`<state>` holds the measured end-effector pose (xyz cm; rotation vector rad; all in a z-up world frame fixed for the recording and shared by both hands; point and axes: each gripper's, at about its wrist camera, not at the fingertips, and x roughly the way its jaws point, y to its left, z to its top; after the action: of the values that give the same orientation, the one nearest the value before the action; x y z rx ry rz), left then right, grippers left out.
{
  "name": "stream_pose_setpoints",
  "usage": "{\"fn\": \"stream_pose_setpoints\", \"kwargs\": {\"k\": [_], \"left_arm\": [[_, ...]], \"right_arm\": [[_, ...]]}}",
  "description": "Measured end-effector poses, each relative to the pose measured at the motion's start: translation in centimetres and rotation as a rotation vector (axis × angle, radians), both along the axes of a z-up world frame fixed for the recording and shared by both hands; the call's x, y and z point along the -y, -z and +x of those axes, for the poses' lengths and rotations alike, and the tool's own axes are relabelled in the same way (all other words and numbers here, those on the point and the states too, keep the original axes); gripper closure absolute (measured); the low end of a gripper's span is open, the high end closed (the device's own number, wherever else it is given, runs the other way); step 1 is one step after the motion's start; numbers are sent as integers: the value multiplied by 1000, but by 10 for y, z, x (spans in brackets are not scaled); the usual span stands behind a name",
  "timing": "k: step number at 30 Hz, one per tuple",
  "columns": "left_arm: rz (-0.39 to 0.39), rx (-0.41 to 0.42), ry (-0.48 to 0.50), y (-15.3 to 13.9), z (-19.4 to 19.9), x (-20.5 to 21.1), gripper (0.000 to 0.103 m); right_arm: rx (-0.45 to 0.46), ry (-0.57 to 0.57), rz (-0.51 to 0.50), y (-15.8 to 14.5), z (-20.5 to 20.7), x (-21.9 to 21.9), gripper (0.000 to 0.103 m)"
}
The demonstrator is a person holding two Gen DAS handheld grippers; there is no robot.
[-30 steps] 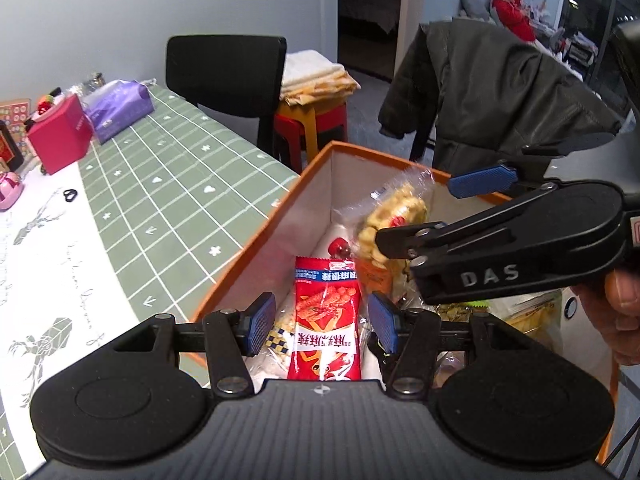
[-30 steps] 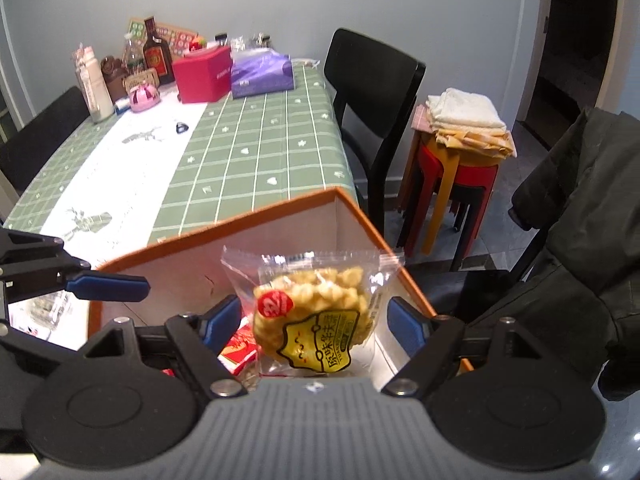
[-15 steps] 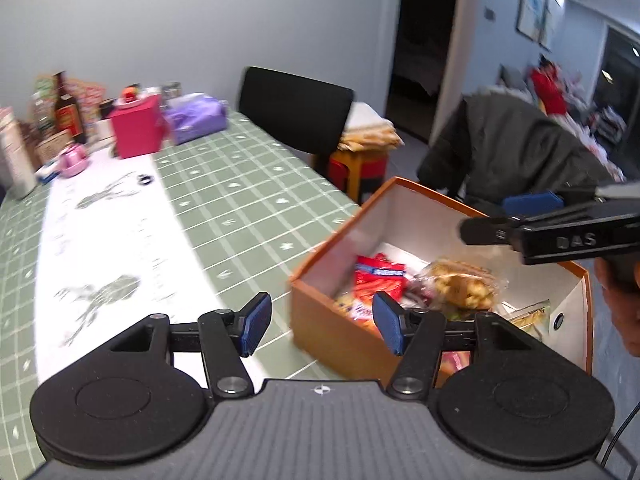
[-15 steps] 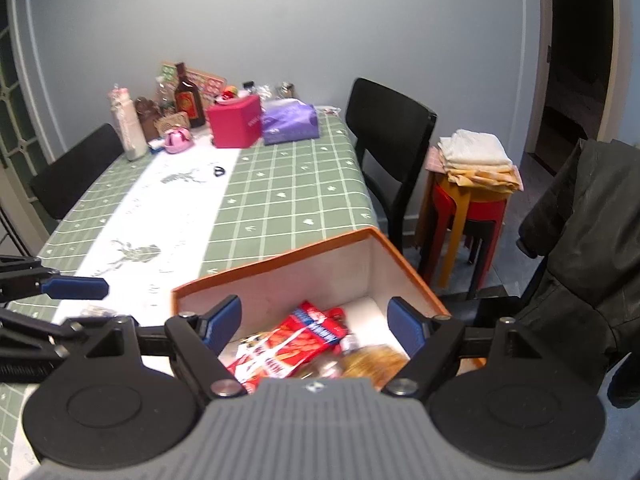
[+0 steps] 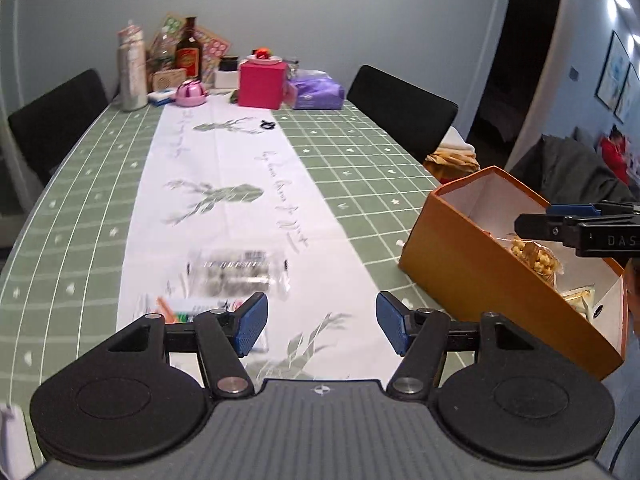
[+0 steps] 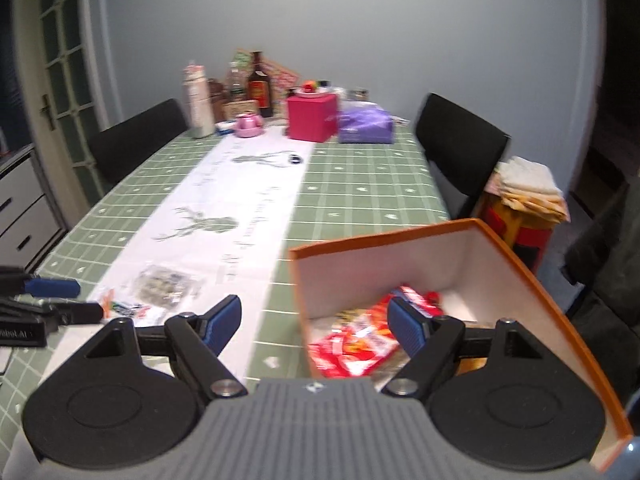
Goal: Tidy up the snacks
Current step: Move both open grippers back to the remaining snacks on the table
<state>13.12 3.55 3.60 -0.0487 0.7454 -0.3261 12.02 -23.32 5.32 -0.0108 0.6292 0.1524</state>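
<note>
Both grippers had swung away from the orange box (image 6: 520,276), where the red snack packets (image 6: 360,344) lay. I had left gripper (image 5: 322,326) and right gripper (image 6: 314,320) wide apart, empty. Clear snack bag (image 5: 236,272) and smaller packet (image 5: 192,306) remained on the runner. Risk: thin film could slip or crush.

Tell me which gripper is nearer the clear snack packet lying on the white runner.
Left. The left gripper hangs open just short of the clear snack packet, which lies ahead and to its left. The right gripper is open by the orange box, farther off.
</note>
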Motion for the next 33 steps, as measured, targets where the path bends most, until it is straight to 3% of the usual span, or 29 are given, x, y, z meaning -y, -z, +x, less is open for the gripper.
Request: {"fn": "stream_pose_setpoints", "kwargs": {"k": [12,14,22,24,27,31,33], "left_arm": [[1,-53,-156,53,-38,-41,28],[-3,-62,-176,60,-39,-43,21],[-12,-76,-233,71,-19,-51,16],[56,-45,-127,68,-10,-45,16],[239,54,54,63,1,-35,16],[348,34,269,62,34,-36,16],[418,49,330,64,48,-34,17]], "right_arm": [[-79,-168,-7,56,11,-72,25],[-107,-185,-5,67,15,-81,25],[-140,-208,-2,83,27,-96,25],[-150,-208,-3,86,31,-96,25],[-156,-207,-7,89,34,-94,25],[-158,-200,10,90,36,-87,25],[-159,-190,23,92,38,-84,25]]}}
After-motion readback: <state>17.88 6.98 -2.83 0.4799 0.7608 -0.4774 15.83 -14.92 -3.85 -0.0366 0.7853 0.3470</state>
